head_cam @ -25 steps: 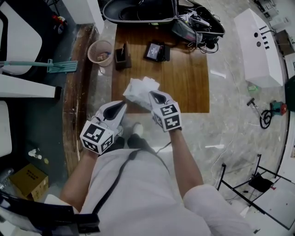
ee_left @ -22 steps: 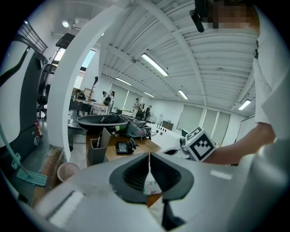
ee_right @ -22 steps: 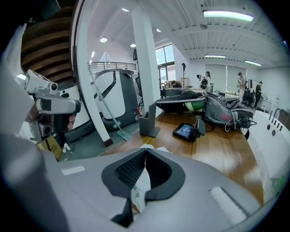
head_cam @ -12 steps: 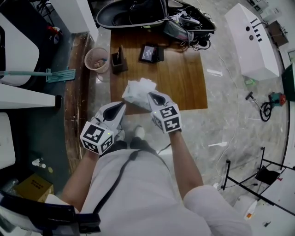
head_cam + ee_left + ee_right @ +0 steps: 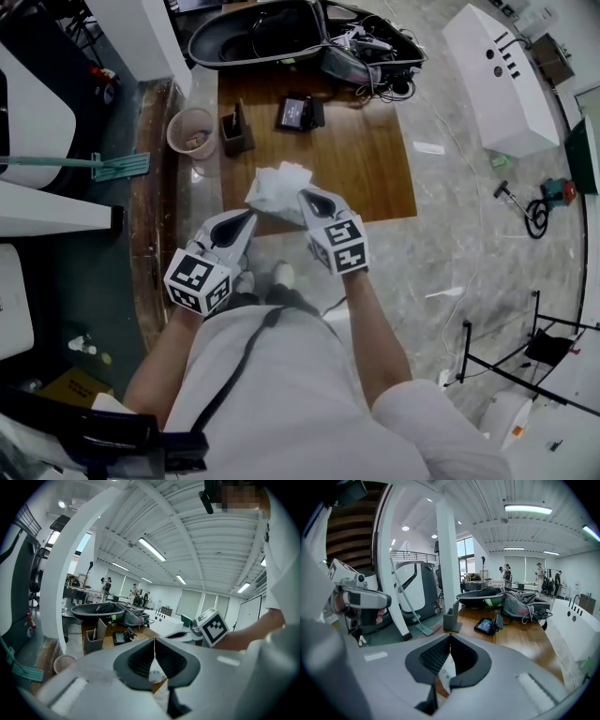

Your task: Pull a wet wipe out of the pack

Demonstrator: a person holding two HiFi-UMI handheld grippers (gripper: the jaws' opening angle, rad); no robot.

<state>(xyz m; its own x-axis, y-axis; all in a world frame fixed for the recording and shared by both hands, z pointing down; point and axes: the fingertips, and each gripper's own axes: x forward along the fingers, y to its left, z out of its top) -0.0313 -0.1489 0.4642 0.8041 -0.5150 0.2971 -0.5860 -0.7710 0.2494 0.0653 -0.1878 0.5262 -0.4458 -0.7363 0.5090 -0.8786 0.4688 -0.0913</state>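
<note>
Person wears a white short-sleeved shirt (image 5: pixel 309 394), with a narrow black strap (image 5: pixel 239 361) crossing it diagonally. Left gripper (image 5: pixel 251 214) and right gripper (image 5: pixel 305 194) are alike — pale grey moulded shells, black ribbed inner pads (image 5: pixel 139 659), each with a white cube (image 5: pixel 198 280) bearing black square markers.

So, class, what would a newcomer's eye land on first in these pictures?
Most likely the two marker-cube grippers in the middle of the head view, left gripper and right gripper both with jaws together, the right one pinching a crumpled white wet wipe over the wooden table's near edge. Behind it lies a heap of black bags.
</note>
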